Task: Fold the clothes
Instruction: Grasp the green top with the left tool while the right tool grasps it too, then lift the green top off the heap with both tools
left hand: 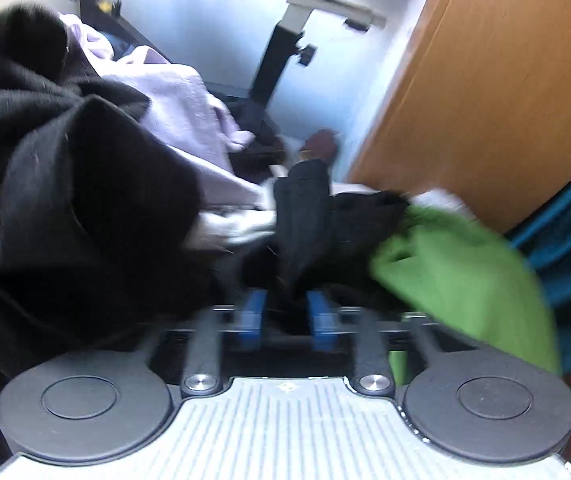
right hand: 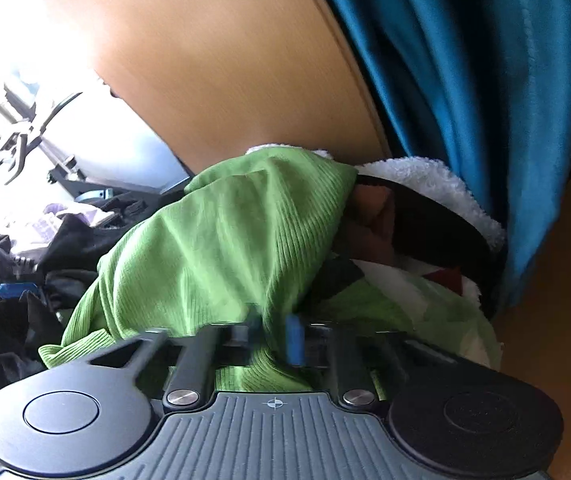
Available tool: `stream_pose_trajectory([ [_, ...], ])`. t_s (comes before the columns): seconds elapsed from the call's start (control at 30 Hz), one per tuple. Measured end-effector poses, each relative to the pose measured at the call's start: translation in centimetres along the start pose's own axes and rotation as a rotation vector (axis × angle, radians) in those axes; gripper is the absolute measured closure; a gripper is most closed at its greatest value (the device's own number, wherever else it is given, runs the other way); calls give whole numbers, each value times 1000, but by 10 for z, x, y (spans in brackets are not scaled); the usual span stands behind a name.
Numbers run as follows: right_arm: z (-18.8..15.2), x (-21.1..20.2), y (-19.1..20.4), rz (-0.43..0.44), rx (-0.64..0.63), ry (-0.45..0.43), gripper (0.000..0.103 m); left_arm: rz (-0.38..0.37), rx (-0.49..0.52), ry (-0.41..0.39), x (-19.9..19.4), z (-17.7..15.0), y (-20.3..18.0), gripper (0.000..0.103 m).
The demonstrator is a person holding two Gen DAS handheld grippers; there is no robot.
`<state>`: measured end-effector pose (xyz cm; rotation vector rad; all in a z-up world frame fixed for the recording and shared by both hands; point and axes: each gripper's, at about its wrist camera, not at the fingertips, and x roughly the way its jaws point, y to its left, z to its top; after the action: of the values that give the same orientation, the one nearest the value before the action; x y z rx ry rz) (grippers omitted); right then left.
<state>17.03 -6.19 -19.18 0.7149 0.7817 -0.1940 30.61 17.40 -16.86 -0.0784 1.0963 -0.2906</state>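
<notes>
Both views motion-blurred, detail limited. L gripper (left hand: 285,312): blue fingers (left hand: 252,314) set fairly close, black garment (left hand: 305,224) bunched between and over the tips; appears pinched on that cloth, though the contact itself is covered by fabric. Black garment rises fwd of the gripper as a dark fold, w/ more black fabric (left hand: 65,184) heaped at the left of the left wrist view. Lilac cloth (left hand: 181,120) lies behind and partly under that heap. Green garment (left hand: 457,264) sits just right of the black one, touching it, draped down toward the gripper body. R gripper (right hand: 273,338): one blue finger (right hand: 295,338) visible, the other buried in ribbed green fabric; fingers close together and clamped on the green garment (right hand: 221,240), which bulges up ahead of the gripper and spills over its frame. White fluffy item (right hand: 437,184) w/ a black strap (right hand: 437,216) lies beyond the green, against the teal curtain (right hand: 465,80). Wooden panel (right hand: 225,72) stands behind the pile. Exercise-machine frame (left hand: 281,52) stands at the rear in the left wrist view. L gripper seen at far left edge of the right wrist view, amid black cloth.
</notes>
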Motion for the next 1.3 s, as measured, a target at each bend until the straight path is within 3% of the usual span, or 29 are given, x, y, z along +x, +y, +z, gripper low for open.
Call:
stream_pose_trajectory([
  [0.03,0,-2,4,11,-19,-8,97,-43,-13,-17,-5,-2,-3,38],
  [0.17,-7,-11,25,110,-125,0,98,-161,60,22,-6,0,-36,33],
  [0.3,-22,-13,41,185,-228,72,99,-224,104,83,14,-2,-77,10],
  [0.47,-36,-29,44,248,-230,56,99,-227,193,196,57,-6,-135,9],
  [0.53,-41,-34,50,276,-264,61,99,-287,225,230,59,-10,-158,9],
  [0.6,-50,-34,60,284,-317,76,99,-318,328,247,58,-18,-188,9],
  [0.63,-54,-33,64,264,-342,79,99,-322,399,254,59,-23,-204,8],
  [0.73,-60,-28,65,232,-333,77,99,-228,616,294,76,-44,-235,7],
  [0.8,-59,-29,61,243,-290,67,99,-185,677,305,82,-52,-239,7],
  [0.87,-61,-32,63,242,-312,64,99,-164,689,303,85,-54,-234,9],
  [0.9,-61,-32,63,236,-325,67,99,-164,678,285,83,-52,-230,22],
  [0.93,-61,-31,63,226,-329,69,98,-165,666,268,81,-50,-226,55],
  [0.97,-62,-30,63,211,-324,67,93,-167,654,249,79,-47,-221,72],
  [1.0,-64,-30,61,193,-311,61,80,-178,628,226,75,-43,-212,88],
  [1.03,-65,-31,60,173,-291,52,69,-211,577,203,70,-36,-202,88],
  [1.07,-67,-33,58,150,-269,38,44,-236,515,186,63,-29,-190,89],
  [1.1,-68,-36,55,119,-252,20,28,-247,452,170,56,-24,-178,89],
  [1.17,-69,-44,46,53,-230,-11,15,-266,331,130,39,-17,-153,90],
  [1.3,-73,-47,28,-28,-196,-14,4,-322,140,34,0,-11,-101,91],
])
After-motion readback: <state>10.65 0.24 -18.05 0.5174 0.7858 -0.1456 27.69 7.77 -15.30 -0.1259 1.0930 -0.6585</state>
